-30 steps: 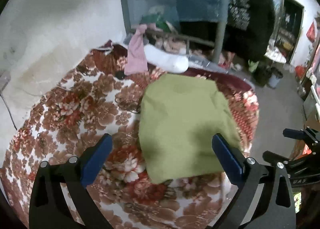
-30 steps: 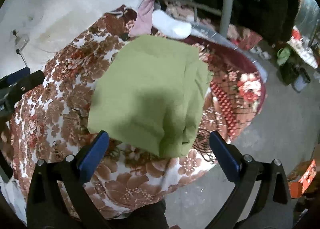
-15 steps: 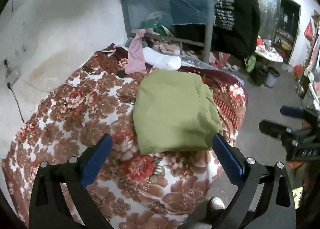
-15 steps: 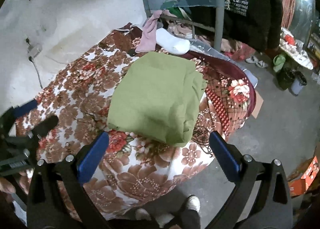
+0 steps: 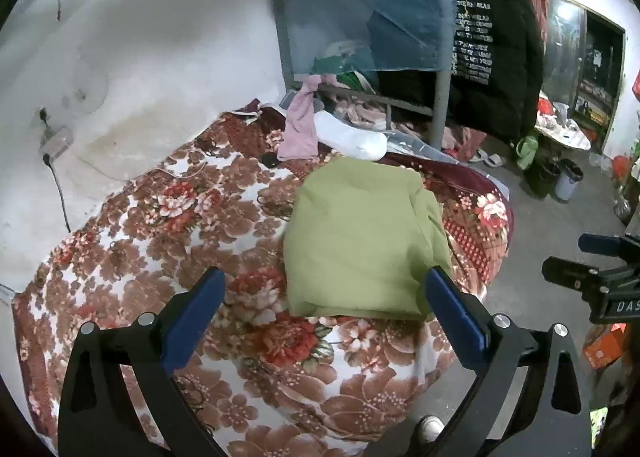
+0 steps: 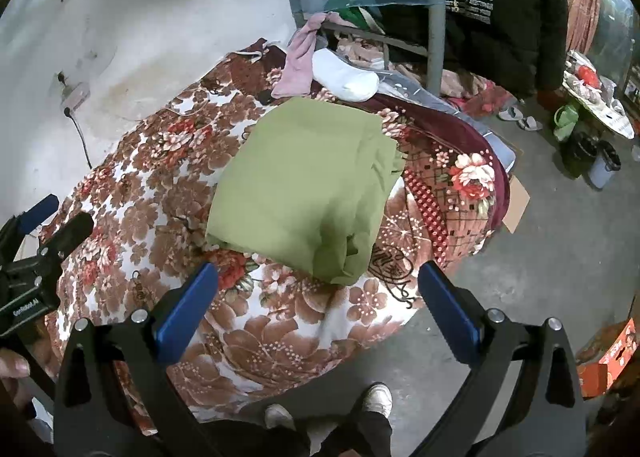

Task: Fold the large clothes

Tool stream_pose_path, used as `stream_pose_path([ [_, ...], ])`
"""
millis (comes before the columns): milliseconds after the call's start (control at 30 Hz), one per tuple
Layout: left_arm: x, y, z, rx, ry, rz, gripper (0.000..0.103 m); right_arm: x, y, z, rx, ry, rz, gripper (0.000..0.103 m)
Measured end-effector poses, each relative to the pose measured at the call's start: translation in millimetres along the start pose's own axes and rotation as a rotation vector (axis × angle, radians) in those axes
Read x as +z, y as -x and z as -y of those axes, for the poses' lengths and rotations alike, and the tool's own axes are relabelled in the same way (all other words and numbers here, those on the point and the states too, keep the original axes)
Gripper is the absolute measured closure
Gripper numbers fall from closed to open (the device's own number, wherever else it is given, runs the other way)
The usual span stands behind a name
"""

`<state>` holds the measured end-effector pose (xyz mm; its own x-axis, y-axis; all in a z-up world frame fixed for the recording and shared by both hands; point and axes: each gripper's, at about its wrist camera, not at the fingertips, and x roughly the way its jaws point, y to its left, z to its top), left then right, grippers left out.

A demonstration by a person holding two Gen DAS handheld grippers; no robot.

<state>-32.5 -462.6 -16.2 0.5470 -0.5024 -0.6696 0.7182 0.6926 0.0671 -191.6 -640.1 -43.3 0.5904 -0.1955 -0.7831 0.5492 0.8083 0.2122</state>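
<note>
An olive-green garment lies folded into a thick rectangle on the floral bedspread, near the bed's right edge. In the right wrist view the same green garment shows its layered folded edges on the right side. My left gripper hangs open above and in front of the garment, holding nothing. My right gripper is open too, raised above the bed's near edge, empty. Each gripper appears at the edge of the other's view.
A pink cloth and a white sock lie at the bed's far end by a metal bunk frame. A black jacket hangs behind. The person's shoes stand on the concrete floor. Orange box lies right.
Both grippers have pulled back and up from the folded green garment, which now looks smaller and farther away. The garment itself has stayed in place.
</note>
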Motion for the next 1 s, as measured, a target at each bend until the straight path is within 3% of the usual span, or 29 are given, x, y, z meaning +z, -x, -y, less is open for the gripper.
stream_pose_path([
  [533, 5.5, 12.7, 0.3, -0.024, 0.006, 0.021, 0.005, 1.6, 0.2, -5.1, -0.012, 0.012, -0.001, 0.005],
  [1000, 5.5, 2.7, 5.8, -0.040, 0.011, -0.012, 0.005, -5.1, 1.3, 5.4, -0.025, -0.016, -0.028, 0.005],
])
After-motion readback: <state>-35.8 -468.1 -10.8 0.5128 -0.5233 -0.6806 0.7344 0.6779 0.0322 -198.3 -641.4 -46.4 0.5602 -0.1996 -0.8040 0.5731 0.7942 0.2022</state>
